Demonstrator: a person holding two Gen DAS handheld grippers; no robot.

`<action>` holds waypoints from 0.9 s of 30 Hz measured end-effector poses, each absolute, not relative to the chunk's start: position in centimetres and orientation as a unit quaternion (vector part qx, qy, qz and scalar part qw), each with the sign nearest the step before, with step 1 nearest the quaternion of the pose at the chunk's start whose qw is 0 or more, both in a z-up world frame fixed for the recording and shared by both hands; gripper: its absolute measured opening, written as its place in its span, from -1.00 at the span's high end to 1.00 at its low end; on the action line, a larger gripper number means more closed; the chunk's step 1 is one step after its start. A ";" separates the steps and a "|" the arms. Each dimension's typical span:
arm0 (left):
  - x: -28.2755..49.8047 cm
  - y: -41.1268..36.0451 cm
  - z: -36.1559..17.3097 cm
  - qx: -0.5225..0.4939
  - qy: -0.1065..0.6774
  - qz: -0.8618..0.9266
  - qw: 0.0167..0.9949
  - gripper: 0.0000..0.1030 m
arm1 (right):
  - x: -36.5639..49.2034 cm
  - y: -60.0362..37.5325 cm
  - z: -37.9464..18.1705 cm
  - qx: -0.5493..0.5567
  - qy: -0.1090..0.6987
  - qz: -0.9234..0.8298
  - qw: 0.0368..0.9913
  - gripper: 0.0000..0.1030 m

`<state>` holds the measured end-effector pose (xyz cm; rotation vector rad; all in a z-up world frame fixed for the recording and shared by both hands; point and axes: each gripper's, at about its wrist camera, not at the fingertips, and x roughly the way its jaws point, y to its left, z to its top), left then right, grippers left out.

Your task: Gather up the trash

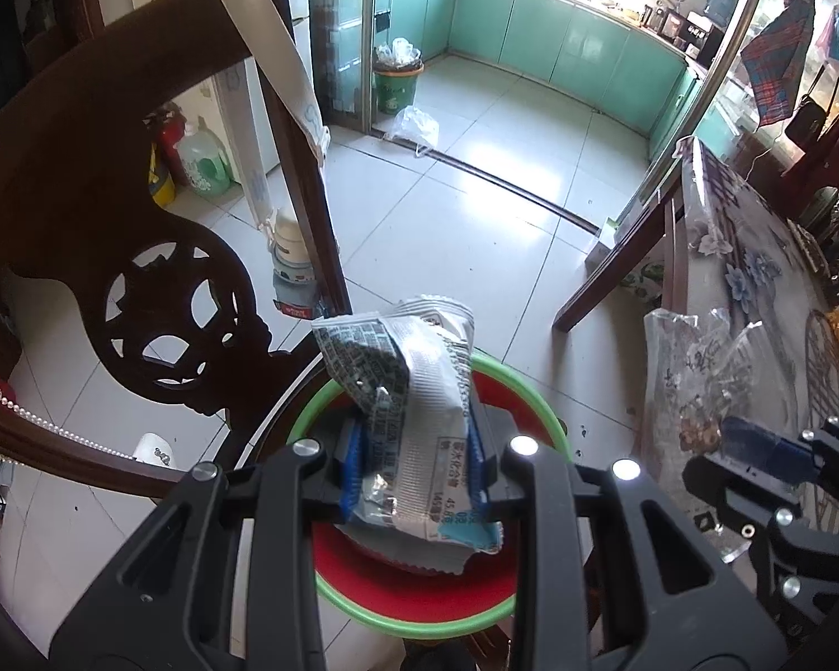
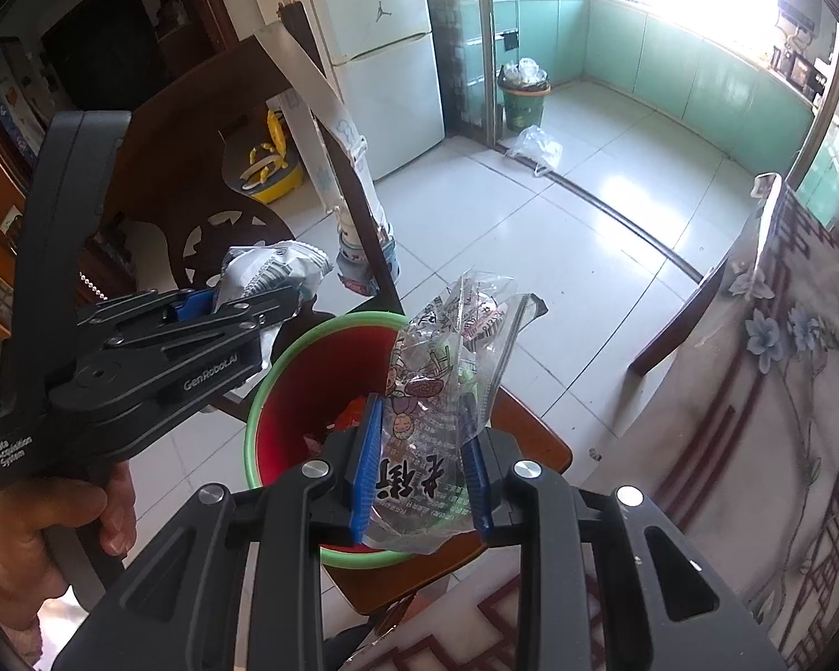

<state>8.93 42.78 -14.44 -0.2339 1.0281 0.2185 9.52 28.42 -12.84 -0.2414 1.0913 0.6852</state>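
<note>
A pale tiled floor [image 1: 475, 212] is stretching away toward a far kitchen lined with green cabinets [image 1: 559, 39], where a green bin [image 1: 396, 86] stuffed with bags is standing beside a loose clear bag [image 1: 416, 128] on the tiles. On the left a dark carved wooden chair [image 1: 112, 212] is rising with a pale strap [image 1: 277, 56] hanging over its back, and on the right a table under a floral cloth [image 2: 783, 369] is filling the near edge. Between them, near the cameras, a red bucket with a green rim [image 2: 307, 391] is sitting on a wooden seat [image 2: 537, 436], some scraps lying inside it. The left gripper [image 1: 416, 475] is hanging just above the bucket's mouth, its blue pads [image 1: 352, 469] pressing from both sides on a crumpled silver snack wrapper [image 1: 414, 386] printed with dark text. The right gripper [image 2: 422, 475] is hovering over the bucket's near right rim, its pads [image 2: 366, 464] clamping a clear printed plastic bag [image 2: 447, 374] that is sticking up crinkled. At the near left of the right wrist view, a hand [image 2: 45, 525] is wrapping around the left gripper's handle.
</note>
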 end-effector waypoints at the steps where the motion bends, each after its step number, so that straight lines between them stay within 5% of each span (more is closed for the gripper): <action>1: 9.2 42.9 -14.7 -0.113 0.492 0.103 0.857 0.45 | 9.6 28.5 -13.0 -0.113 0.510 0.319 0.791 0.48; 10: 10.5 43.5 -15.6 -0.118 0.504 0.103 0.850 0.45 | 10.6 29.0 -13.4 -0.113 0.517 0.328 0.783 0.46; 12: 10.7 43.6 -15.8 -0.118 0.505 0.104 0.849 0.42 | 10.6 28.9 -13.5 -0.111 0.517 0.332 0.781 0.33; 17: 10.8 43.9 -15.8 -0.123 0.505 0.112 0.847 0.14 | 10.6 28.8 -13.3 -0.109 0.512 0.333 0.784 -0.01; 27: 10.0 43.9 -15.1 -0.124 0.498 0.121 0.850 -0.10 | 10.2 28.4 -12.6 -0.107 0.505 0.332 0.789 -0.02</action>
